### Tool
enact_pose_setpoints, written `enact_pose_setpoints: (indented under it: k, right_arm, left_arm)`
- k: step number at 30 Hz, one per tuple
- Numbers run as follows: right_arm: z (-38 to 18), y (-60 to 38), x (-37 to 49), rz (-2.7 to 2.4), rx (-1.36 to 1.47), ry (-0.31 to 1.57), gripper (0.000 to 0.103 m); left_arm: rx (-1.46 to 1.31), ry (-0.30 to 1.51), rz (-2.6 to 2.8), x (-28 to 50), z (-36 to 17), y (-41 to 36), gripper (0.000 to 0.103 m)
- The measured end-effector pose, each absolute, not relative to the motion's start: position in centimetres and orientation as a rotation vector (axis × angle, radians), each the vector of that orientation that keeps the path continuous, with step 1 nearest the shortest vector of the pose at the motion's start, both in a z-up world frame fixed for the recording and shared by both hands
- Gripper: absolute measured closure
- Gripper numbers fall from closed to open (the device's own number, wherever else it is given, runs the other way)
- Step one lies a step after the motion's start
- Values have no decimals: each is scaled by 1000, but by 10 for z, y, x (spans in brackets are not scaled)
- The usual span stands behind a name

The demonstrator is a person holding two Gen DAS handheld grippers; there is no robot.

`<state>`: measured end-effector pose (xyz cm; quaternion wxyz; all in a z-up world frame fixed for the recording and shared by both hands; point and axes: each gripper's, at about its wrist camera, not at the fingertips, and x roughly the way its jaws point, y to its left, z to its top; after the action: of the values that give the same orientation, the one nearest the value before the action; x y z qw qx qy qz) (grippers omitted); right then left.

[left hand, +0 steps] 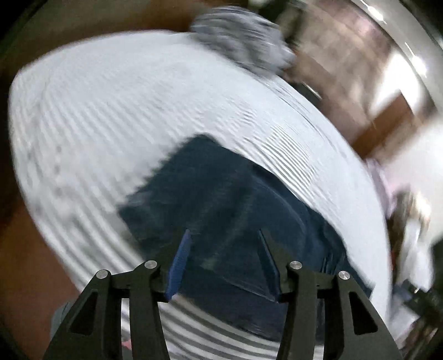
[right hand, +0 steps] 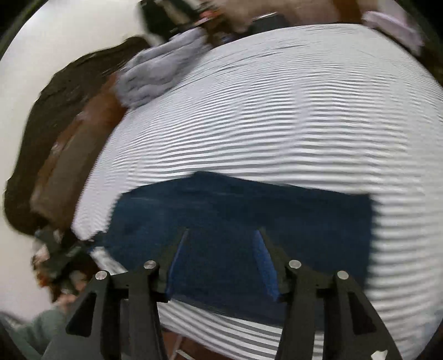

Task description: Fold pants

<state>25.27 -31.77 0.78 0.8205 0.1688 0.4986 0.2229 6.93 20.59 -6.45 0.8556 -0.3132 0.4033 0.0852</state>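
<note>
- We see the dark blue denim pants (left hand: 221, 199) folded into a compact rectangle, lying flat on the white-and-grey striped sheet (left hand: 110, 110) that covers the surface; whether that surface is a bed or a counter we cannot tell.
- Same folded pants (right hand: 235, 221) in the right wrist view, near the front edge of the striped sheet (right hand: 277, 110).
- Left tongs (left hand: 223, 235): spread, blue-padded fingers (left hand: 180, 263) apart above the pants, nothing between them.
- Right tongs (right hand: 221, 235): spread too, hanging over the pants, nothing pinched.
- No containers that we can make out in either view.
- A crumpled grey cloth pile (left hand: 241, 36) sits at the far edge of the sheet, well apart from the pants; it also shows in the right view (right hand: 157, 74) at the far left corner.
- Brown wooden floor or furniture (left hand: 373, 133) beyond the sheet edge.
- A pale pinkish cloth (right hand: 393, 25) sits at the far right corner of the sheet.
- A grey-green sleeve (right hand: 41, 329) shows at the lower left in the right wrist view.
- Both views are motion-blurred; fine detail on the pants is unreadable.
- Nothing lies on top of the pants.
</note>
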Motion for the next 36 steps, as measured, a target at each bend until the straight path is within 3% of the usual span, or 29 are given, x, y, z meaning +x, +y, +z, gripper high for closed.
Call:
enact_pose_setpoints:
  k: [5,17,29,31,32,36]
  right_arm:
    - [23,-188,300,683,280,1166,55]
    - [-5,45,352,839,-99,1392,55]
    - [-73,180,385,642,-559,1629,52]
    - [-78,193,383,601,-644,1628,51]
    - [-80,201,382,592,-674,1630,48]
    - [-96,229,372,517,-810,1631,45]
  left_arm:
    - [-842,861,255,47,-97,259,52]
    - [-1080,892,203,73,-154,269,52]
    - [-999,834,163,94,-139,267,42]
    - [-968,820,164,96,-137,262,47]
    - [-951,810,169,94,-136,262,56]
    - [-957,777,132,94,-132,260,67]
